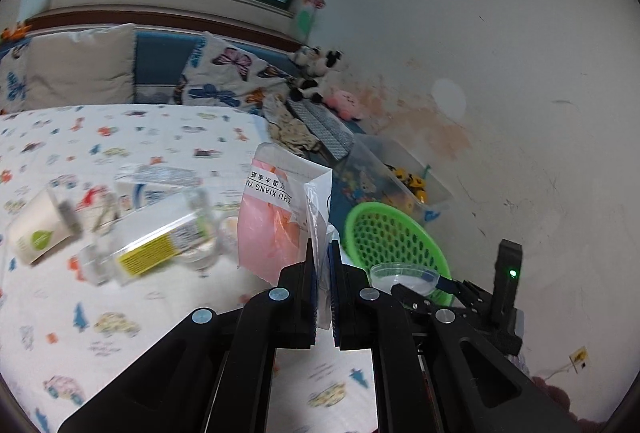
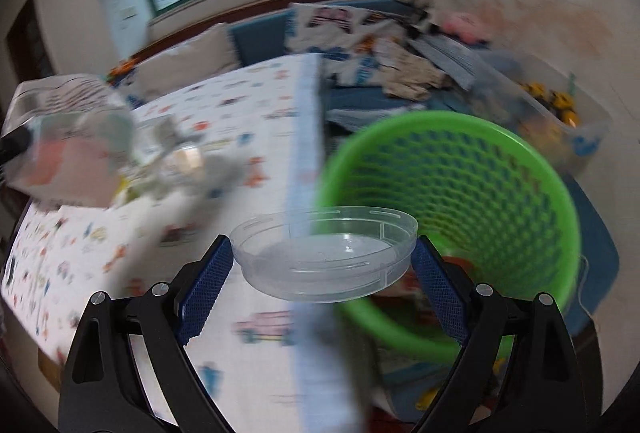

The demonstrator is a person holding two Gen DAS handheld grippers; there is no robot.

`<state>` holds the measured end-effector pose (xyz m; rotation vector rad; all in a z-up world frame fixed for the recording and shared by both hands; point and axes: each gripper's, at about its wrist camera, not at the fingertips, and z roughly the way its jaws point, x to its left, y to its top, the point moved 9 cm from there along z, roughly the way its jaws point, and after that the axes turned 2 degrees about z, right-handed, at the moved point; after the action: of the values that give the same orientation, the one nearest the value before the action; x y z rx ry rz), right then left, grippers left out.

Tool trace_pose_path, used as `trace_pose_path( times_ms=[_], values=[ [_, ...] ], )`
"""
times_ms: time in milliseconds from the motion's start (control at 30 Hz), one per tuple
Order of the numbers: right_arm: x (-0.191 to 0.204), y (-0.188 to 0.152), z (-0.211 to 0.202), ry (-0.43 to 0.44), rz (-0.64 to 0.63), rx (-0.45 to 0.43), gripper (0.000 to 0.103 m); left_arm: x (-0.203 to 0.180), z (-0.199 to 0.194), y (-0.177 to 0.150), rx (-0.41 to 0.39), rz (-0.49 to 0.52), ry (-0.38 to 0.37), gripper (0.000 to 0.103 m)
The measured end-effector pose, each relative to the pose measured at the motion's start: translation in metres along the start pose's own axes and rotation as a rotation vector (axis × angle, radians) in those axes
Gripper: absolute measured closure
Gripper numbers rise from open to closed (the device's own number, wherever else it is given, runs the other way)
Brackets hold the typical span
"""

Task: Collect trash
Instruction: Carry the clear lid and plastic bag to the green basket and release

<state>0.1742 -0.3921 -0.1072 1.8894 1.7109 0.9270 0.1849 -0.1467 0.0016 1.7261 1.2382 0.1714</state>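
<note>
My left gripper [image 1: 323,257] is shut on the edge of a pink-and-white plastic bag [image 1: 276,209] and holds it upright above the bed. My right gripper [image 2: 324,265] is shut on a clear round plastic lid [image 2: 326,257], held at the bed's edge right beside the rim of a green mesh basket [image 2: 472,193]. The lid [image 1: 404,275] and basket [image 1: 384,233] also show in the left wrist view, right of my left gripper. A paper cup [image 1: 38,229], a clear box with a yellow label [image 1: 160,245] and other wrappers lie on the bed.
The bed has a white printed sheet [image 1: 120,137]. Pillows [image 1: 80,69] and soft toys [image 1: 316,69] lie at the far end. A clear bin of toys [image 2: 560,117] stands beyond the basket by the wall [image 1: 520,73].
</note>
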Motion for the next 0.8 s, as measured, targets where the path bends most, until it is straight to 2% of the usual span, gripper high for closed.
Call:
trace_pose_path(
  times_ms=[200, 467, 567, 800],
  values=[
    [-0.052, -0.007, 0.021, -0.019, 0.112, 0.063, 0.014, -0.028, 0.031, 0.011, 0.023, 0.030, -0.039, 0.098],
    [-0.076, -0.015, 0.038, 0.028, 0.238, 0.106, 0.012, -0.060, 0.075, 0.020, 0.071, 0.078, -0.084, 0.097],
    [-0.081, -0.015, 0.038, 0.031, 0.243, 0.103, 0.009, -0.075, 0.090, 0.021, 0.089, 0.107, -0.102, 0.097],
    [-0.094, -0.014, 0.022, -0.006, 0.223, 0.069, 0.009, -0.108, 0.129, 0.016, 0.148, 0.156, -0.145, 0.097]
  ],
)
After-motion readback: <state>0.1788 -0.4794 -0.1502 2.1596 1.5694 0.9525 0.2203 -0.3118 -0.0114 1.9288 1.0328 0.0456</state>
